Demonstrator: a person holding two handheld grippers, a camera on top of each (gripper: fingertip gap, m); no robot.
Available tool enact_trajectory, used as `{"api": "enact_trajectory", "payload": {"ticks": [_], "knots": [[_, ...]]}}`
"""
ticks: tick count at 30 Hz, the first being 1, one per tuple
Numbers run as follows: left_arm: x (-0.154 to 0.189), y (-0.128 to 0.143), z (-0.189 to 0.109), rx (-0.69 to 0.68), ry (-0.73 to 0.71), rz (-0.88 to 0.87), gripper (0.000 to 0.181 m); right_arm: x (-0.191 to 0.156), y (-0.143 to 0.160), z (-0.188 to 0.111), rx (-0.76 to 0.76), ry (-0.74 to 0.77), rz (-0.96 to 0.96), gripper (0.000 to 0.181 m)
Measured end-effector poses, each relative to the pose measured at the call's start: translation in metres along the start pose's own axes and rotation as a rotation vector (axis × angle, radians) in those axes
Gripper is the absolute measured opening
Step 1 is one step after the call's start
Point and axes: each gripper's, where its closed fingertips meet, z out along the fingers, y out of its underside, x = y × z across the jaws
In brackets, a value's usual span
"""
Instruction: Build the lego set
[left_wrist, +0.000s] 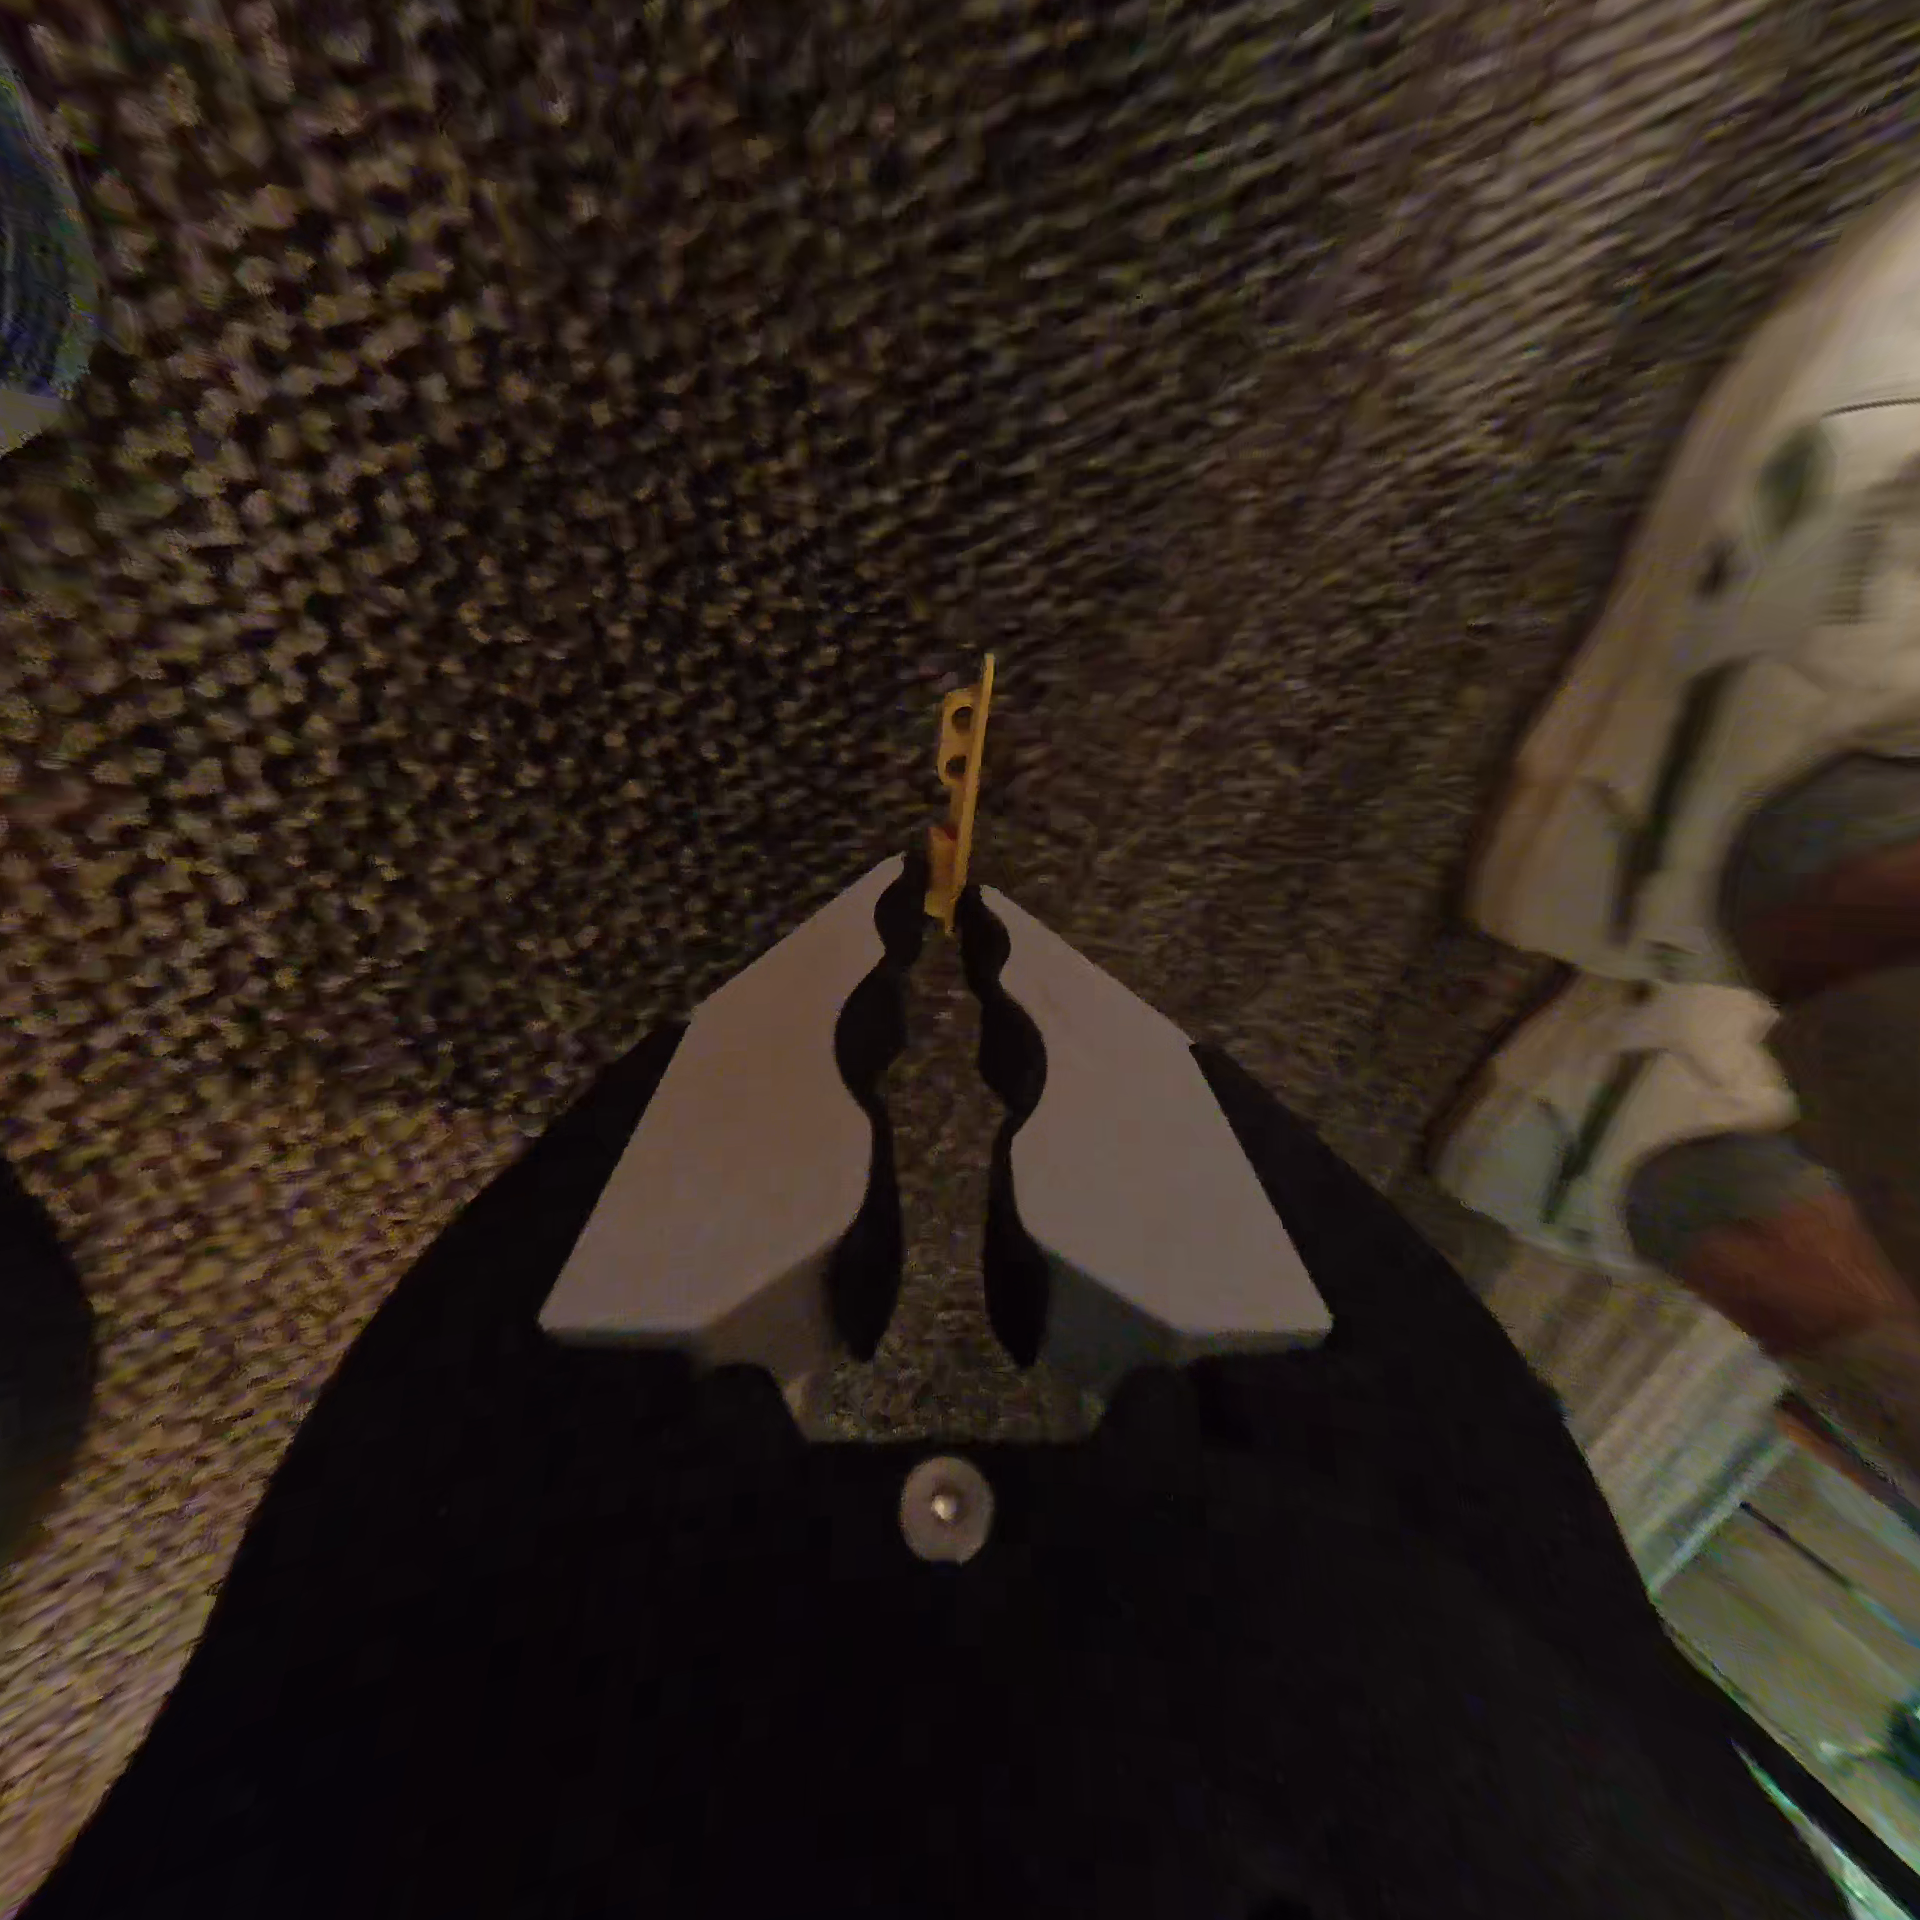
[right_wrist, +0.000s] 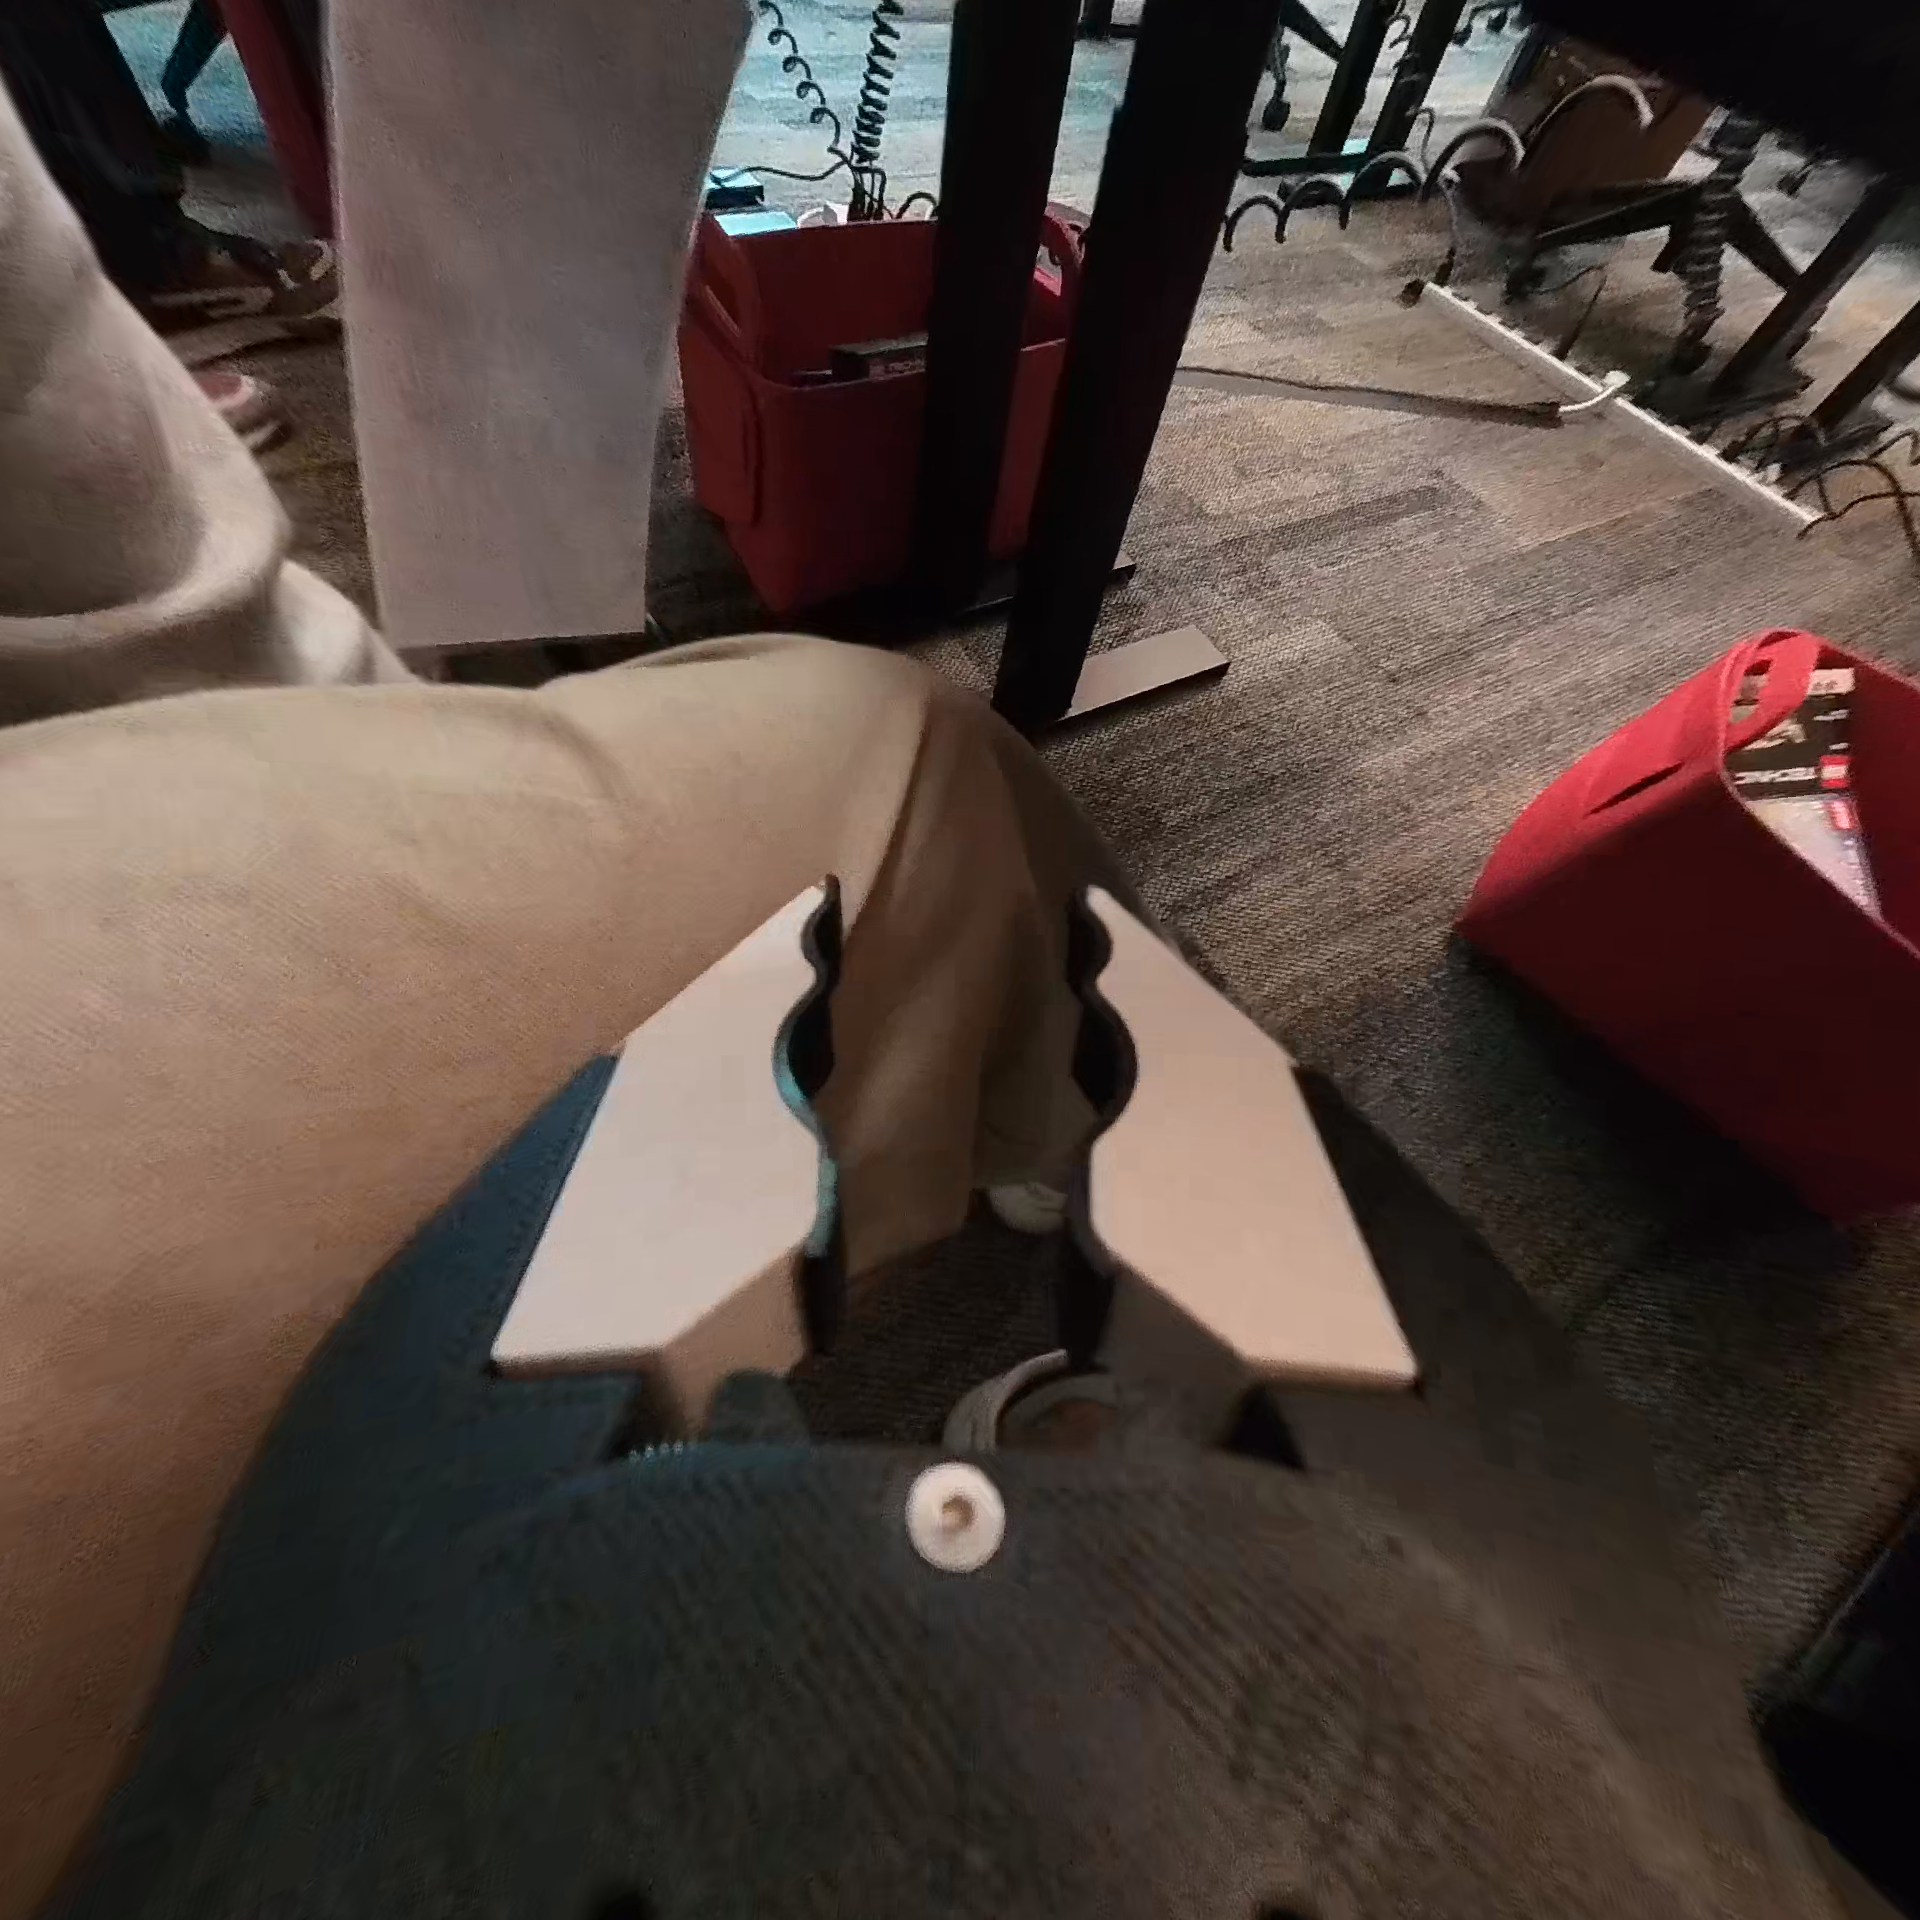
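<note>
In the left wrist view my left gripper (left_wrist: 943, 902) is shut on a thin yellow lego plate (left_wrist: 963, 774). The plate stands edge-on with round holes along it and sticks out past the fingertips. It hangs over speckled carpet (left_wrist: 623, 468). In the right wrist view my right gripper (right_wrist: 956, 920) is open and empty. It hovers over a person's leg in beige trousers (right_wrist: 416, 883), with the knee between the fingers. No lego model shows in either view.
White shoes (left_wrist: 1662, 727) of a person are at the right of the left wrist view. The right wrist view shows a red bin (right_wrist: 1714, 966) with boxes at the right, another red bin (right_wrist: 831, 416) behind black table legs (right_wrist: 1101, 364), cables and chair bases.
</note>
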Motion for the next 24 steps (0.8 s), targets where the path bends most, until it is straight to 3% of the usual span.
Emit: {"api": "enact_trajectory", "payload": {"ticks": [3, 6, 12, 15, 17, 19, 21, 24], "knots": [[0.052, 0.001, -0.042, 0.075, 0.179, 0.03, 0.004, 0.005, -0.016, -0.012, 0.031, 0.033, -0.047, 0.037], [0.115, 0.022, -0.114, 0.106, 0.308, 0.137, 0.004, 0.008, -0.041, -0.029, 0.103, 0.067, -0.099, 0.035], [0.267, 0.095, -0.334, 0.182, 0.591, 0.452, 0.004, -0.01, -0.094, -0.081, 0.265, 0.056, -0.262, 0.034], [0.35, 0.139, -0.453, 0.211, 0.904, 0.475, 0.004, -0.03, -0.109, -0.116, 0.335, 0.007, -0.352, 0.03], [0.399, 0.178, -0.518, 0.087, 1.138, 0.49, 0.004, -0.048, -0.123, -0.149, 0.421, -0.06, -0.347, 0.017], [0.43, 0.208, -0.552, 0.072, 1.162, 0.632, 0.004, -0.059, -0.147, -0.194, 0.596, -0.125, -0.202, 0.003], [0.458, 0.235, -0.564, 0.148, 1.078, 0.858, 0.004, -0.055, -0.161, -0.235, 0.743, -0.185, 0.024, 0.007], [0.502, 0.275, -0.564, 0.419, 0.911, 1.262, 0.005, -0.041, -0.162, -0.264, 0.788, -0.22, 0.246, 0.021]]}}
